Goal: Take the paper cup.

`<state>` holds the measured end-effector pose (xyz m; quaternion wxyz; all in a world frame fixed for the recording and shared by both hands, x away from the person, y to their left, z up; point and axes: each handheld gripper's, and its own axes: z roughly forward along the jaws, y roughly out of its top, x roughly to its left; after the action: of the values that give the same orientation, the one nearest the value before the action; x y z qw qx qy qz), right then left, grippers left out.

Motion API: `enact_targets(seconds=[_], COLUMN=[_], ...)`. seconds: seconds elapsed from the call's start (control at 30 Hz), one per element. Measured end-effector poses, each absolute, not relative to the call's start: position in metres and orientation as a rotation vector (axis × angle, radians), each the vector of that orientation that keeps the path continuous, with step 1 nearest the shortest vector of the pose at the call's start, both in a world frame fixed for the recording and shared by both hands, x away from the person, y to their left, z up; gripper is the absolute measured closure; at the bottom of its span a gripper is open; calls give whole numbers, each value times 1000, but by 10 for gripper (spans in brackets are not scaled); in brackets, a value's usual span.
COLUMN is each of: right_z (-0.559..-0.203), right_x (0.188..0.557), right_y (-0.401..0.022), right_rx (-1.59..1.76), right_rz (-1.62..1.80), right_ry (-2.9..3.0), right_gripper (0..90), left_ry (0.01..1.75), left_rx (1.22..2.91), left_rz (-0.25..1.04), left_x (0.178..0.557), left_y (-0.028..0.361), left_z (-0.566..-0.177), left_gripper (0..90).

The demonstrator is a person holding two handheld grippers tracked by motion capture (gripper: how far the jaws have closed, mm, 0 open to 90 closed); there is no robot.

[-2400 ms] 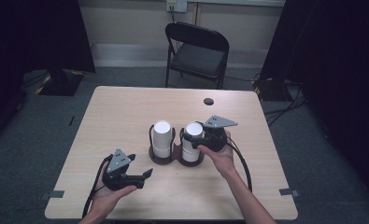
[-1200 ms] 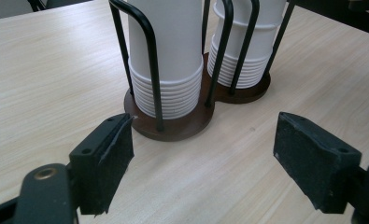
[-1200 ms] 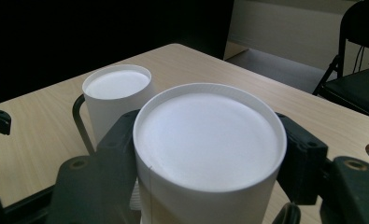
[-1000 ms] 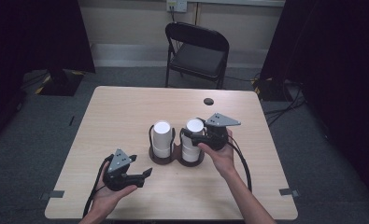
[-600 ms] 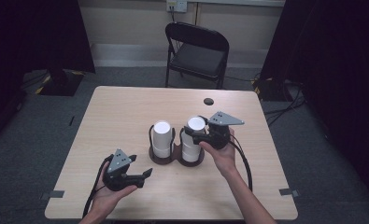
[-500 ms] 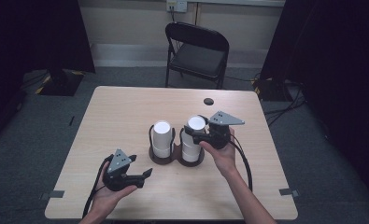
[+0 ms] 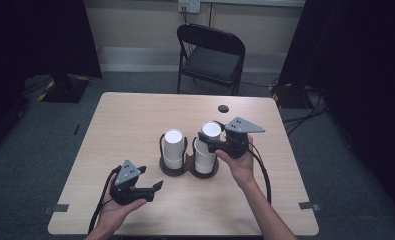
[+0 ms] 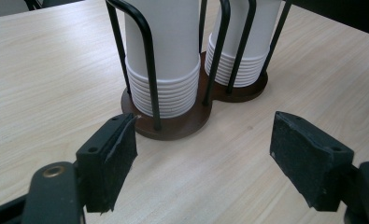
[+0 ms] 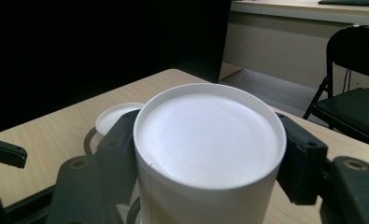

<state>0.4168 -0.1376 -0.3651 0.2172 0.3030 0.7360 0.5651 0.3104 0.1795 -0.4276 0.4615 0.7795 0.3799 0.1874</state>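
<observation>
A dark twin cup holder (image 7: 187, 172) stands mid-table, with black wire hoops around two stacks of upturned white paper cups. The left stack (image 7: 174, 148) stands free. Above the right stack (image 7: 204, 159), my right gripper (image 7: 208, 142) is shut on the top cup (image 7: 211, 130), which is raised a little off the rest. In the right gripper view both pads press the sides of this cup (image 9: 210, 135). My left gripper (image 7: 155, 189) is open near the table's front left; in its own view the left gripper (image 8: 203, 154) has nothing between its pads and faces the holder's base (image 8: 173, 125).
A small black disc (image 7: 223, 108) lies near the table's far edge. A black folding chair (image 7: 210, 55) stands behind the table. Bare tabletop (image 7: 130, 130) stretches left of the holder. Cables trail from both grippers toward the front edge.
My right gripper has risen slightly with the top cup, lifting it from the right stack. The left gripper has stayed where it was.
</observation>
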Motion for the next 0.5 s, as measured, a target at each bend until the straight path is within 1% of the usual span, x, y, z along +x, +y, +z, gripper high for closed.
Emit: enact_targets(seconds=[0.5], right_z=[-357], right_x=[415], right_y=[-141], right_rx=[837], right_rz=[1622], right_ry=[2008], right_gripper=[332], left_ry=[919], left_rx=[1903], left_rz=[444], left_x=[309], left_y=[179], left_z=[-427], left_gripper=[227])
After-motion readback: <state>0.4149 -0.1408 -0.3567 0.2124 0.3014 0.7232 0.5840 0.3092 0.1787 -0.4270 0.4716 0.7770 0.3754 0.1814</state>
